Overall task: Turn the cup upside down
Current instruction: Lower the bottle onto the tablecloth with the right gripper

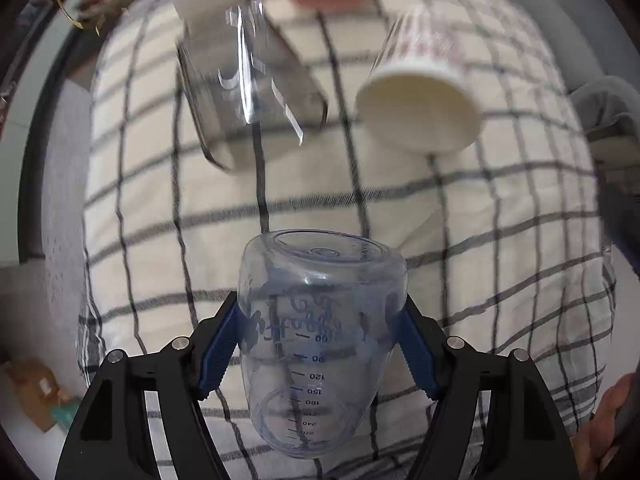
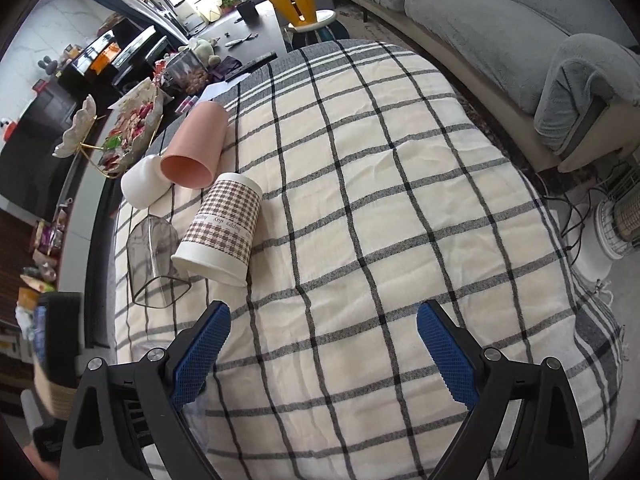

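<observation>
My left gripper (image 1: 320, 340) is shut on a clear plastic measuring cup (image 1: 320, 336) with blue scale marks, held above the checked tablecloth (image 1: 480, 280) with its base pointing away from the camera. My right gripper (image 2: 322, 344) is open and empty over the cloth. On the cloth lie a houndstooth paper cup (image 2: 220, 232), which also shows in the left wrist view (image 1: 420, 108), a pink cup (image 2: 196, 148), a white cup (image 2: 142, 184) and a smoky clear cup (image 2: 154, 260), all on their sides.
A grey sofa (image 2: 500, 12) runs along the right of the table. A snack tray (image 2: 128, 128) and clutter sit beyond the left edge. A heater (image 2: 624, 220) and cables stand on the floor at right.
</observation>
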Tool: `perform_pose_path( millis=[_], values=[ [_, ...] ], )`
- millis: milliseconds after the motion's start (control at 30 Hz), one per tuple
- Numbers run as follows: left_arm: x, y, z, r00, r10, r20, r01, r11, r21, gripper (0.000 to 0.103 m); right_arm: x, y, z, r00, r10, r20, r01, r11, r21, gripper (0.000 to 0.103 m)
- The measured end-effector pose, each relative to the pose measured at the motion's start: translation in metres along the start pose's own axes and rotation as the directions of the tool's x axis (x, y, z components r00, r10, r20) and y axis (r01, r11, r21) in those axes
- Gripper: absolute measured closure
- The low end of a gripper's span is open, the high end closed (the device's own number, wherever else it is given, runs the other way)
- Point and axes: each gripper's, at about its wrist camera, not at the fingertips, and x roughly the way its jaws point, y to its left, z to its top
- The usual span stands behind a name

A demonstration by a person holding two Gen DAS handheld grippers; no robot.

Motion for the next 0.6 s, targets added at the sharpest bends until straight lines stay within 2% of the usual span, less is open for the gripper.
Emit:
perform_pose_path(
  millis=[100, 167, 233, 333, 367, 400, 433, 467, 500, 533, 600],
  values=[
    [-0.022, -0.002, -0.011, 0.991, 0.0, 0.133, 0.0, 1.0, 0.003, 0.03, -0.01, -0.001, -0.002, 1.0, -0.006, 0.021, 0.006, 1.0, -0.01, 0.008],
    [-0.038, -0.002, -0.018, 0.972, -0.009, 0.236, 0.01, 1.0, -0.003, 0.03, -0.017, -0.001, -0.004, 0.999, -0.012, 0.036, 0.013, 1.0, -0.021, 0.008],
    [-0.055, -0.001, -0.028, 0.929, -0.018, 0.369, 0.021, 1.0, -0.005, 0.03, -0.025, 0.0, -0.007, 0.998, -0.015, 0.056, 0.017, 0.999, -0.031, 0.008],
    [-0.068, 0.007, -0.042, 0.827, -0.016, 0.562, 0.033, 0.999, -0.019, 0.03, -0.036, 0.004, -0.011, 0.995, -0.031, 0.095, 0.037, 0.998, -0.055, 0.008],
    [-0.071, 0.014, -0.049, 0.773, -0.013, 0.634, 0.039, 0.999, -0.026, 0.03, -0.04, 0.005, -0.013, 0.993, -0.032, 0.115, 0.04, 0.997, -0.066, 0.008],
    [-0.072, 0.019, -0.053, 0.732, -0.005, 0.682, 0.038, 0.999, -0.034, 0.03, -0.043, 0.007, -0.014, 0.991, -0.036, 0.129, 0.046, 0.996, -0.074, 0.008],
    [-0.073, 0.022, -0.06, 0.681, 0.001, 0.732, 0.048, 0.998, -0.046, 0.03, -0.047, 0.009, -0.017, 0.987, -0.047, 0.153, 0.061, 0.994, -0.087, 0.008],
    [-0.075, 0.025, -0.059, 0.649, -0.002, 0.761, 0.062, 0.997, -0.05, 0.03, -0.05, 0.011, -0.019, 0.983, -0.053, 0.177, 0.071, 0.992, -0.101, 0.008],
    [-0.072, 0.028, -0.066, 0.594, -0.003, 0.804, 0.086, 0.995, -0.06, 0.03, -0.052, 0.012, -0.021, 0.979, -0.058, 0.198, 0.082, 0.99, -0.114, 0.008],
    [-0.07, 0.029, -0.069, 0.566, 0.003, 0.824, 0.093, 0.993, -0.068, 0.03, -0.054, 0.015, -0.025, 0.973, -0.066, 0.223, 0.097, 0.987, -0.129, 0.008],
    [-0.063, 0.031, -0.074, 0.524, -0.01, 0.852, 0.127, 0.99, -0.066, 0.03, -0.055, 0.017, -0.03, 0.967, -0.074, 0.245, 0.112, 0.983, -0.147, 0.009]
  ],
)
